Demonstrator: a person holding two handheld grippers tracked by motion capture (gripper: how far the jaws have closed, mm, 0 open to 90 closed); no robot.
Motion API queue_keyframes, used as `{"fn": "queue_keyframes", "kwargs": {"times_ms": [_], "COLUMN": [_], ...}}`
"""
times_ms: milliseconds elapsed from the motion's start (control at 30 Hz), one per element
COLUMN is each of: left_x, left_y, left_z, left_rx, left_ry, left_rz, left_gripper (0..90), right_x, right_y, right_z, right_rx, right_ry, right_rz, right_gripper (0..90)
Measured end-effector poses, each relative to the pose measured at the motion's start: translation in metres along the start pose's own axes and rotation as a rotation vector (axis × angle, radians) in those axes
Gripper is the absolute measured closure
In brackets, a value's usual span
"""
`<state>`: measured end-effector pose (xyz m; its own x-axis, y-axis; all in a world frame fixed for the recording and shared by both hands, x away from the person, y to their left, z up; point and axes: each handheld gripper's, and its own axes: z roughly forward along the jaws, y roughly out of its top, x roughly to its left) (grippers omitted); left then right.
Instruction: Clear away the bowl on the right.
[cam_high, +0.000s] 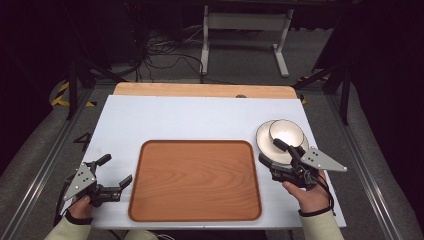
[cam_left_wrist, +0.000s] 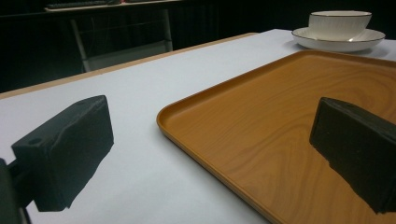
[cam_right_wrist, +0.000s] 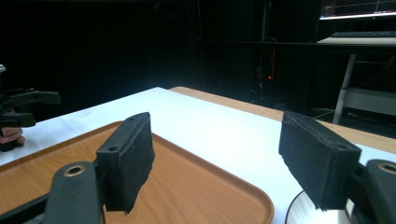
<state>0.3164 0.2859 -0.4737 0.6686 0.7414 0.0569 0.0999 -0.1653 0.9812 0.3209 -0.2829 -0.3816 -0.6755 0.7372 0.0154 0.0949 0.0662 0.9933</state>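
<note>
left hand (cam_high: 82, 202) low at the near left, gripping the left gripper (cam_high: 114, 171), jaws spread wide, nothing between them | right hand (cam_high: 307, 192) at the near right, right gripper (cam_high: 272, 151) angled up and inward, jaws parted, nothing held

Tray (cam_high: 195, 180): wood-grain finish, warm orange-brown, smooth, with a low satin sheen; the rim is rounded and smooth in the left gripper view.

Table (cam_high: 165, 120): matt white top, smooth, no glare; a pale wood strip (cam_high: 200, 90) runs along the far edge.

Bowl (cam_high: 286, 131) and plate (cam_high: 263, 141): glossy white glazed ceramic, with a bright highlight inside the bowl; the bowl wall looks faintly ribbed and carries a thin dark line at the lip.

Left tool (cam_high: 114, 171) and right tool (cam_high: 271, 151): matt black bodies, plastic by appearance; jaw pads look rough and slightly fibrous. Top plates are flat matt grey.

Sleeves (cam_high: 320, 227): cream cloth.
</note>
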Motion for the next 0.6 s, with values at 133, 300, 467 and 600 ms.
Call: {"fn": "queue_keyframes", "kwargs": {"times_ms": [133, 300, 467, 600], "left_x": [0.000, 0.000, 0.000, 0.000], "left_y": [0.000, 0.000, 0.000, 0.000], "left_z": [0.000, 0.000, 0.000, 0.000], "left_rx": [-0.004, -0.001, 0.000, 0.000], "left_ry": [0.001, -0.001, 0.000, 0.000], "left_rz": [-0.003, -0.002, -0.002, -0.002], "left_gripper": [0.3, 0.3, 0.3, 0.3], "right_x": [-0.004, -0.010, -0.016, -0.020], "right_y": [0.007, 0.011, 0.014, 0.015], "right_z": [0.001, 0.002, 0.001, 0.003], "right_rx": [0.034, 0.037, 0.026, 0.036], "right_ry": [-0.023, -0.033, -0.047, -0.050], "right_rz": [-0.026, -0.029, -0.018, -0.038], "right_gripper": [28.4, 28.2, 28.0, 31.9]}}
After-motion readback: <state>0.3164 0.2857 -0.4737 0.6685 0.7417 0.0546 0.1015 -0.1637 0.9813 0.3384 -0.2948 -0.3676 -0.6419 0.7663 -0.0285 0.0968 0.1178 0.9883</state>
